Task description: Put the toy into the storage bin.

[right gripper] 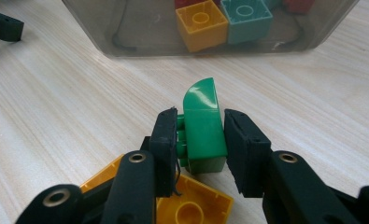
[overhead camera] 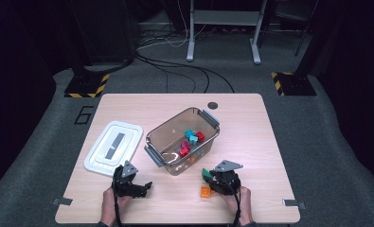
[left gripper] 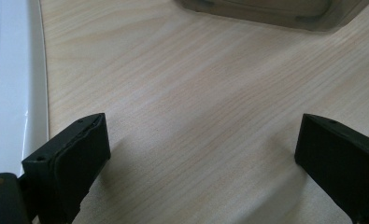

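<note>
A clear plastic bin (overhead camera: 182, 140) in the middle of the table holds several bricks: teal (overhead camera: 191, 136), red (overhead camera: 200, 136), magenta and an orange one (right gripper: 202, 24). My right gripper (right gripper: 200, 135) is shut on a green curved brick (right gripper: 201, 123), held just in front of the bin's near wall (right gripper: 140, 28). An orange brick (right gripper: 191, 205) lies on the table under that gripper, also seen as the orange brick (overhead camera: 205, 191) from above. My left gripper (left gripper: 201, 149) stands open over bare wood, left of the bin, nothing between its jaws.
The bin's white lid (overhead camera: 113, 146) lies flat on the table's left side, its edge (left gripper: 14, 84) close beside my left gripper. A dark round grommet (overhead camera: 213, 105) sits near the table's far edge. The wooden table (overhead camera: 251, 142) has bare room to the right.
</note>
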{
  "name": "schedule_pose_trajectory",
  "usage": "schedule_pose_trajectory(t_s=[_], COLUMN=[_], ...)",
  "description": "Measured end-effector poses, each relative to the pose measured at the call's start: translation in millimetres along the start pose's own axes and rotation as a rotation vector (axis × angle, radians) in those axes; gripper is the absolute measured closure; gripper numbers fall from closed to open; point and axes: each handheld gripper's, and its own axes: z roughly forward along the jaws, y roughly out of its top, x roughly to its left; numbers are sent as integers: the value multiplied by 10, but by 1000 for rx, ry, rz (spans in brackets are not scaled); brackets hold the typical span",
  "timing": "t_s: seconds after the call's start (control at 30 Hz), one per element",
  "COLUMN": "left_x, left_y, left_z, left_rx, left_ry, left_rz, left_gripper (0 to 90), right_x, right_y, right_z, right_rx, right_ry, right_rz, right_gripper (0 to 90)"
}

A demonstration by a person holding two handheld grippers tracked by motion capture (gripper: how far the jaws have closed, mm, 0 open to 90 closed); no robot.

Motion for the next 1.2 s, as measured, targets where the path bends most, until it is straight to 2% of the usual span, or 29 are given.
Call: schedule_pose_trajectory(t_s=[0.27, 0.7, 1.2], left_x=[0, 2, 0], left_y=[0, 0, 1], left_z=[0, -1, -3], left_rx=[0, 1, 3], left_ry=[0, 0, 0], left_rz=[0, 3, 2], left_gripper=[31, 31, 31], right_x=[-29, -90, -152], right_y=[21, 103, 221], right_z=[-54, -160, -326], right_rx=[-36, -65, -117], right_ry=[-22, -57, -95], right_rz=[17, 29, 24], right_gripper=[662, 667, 667])
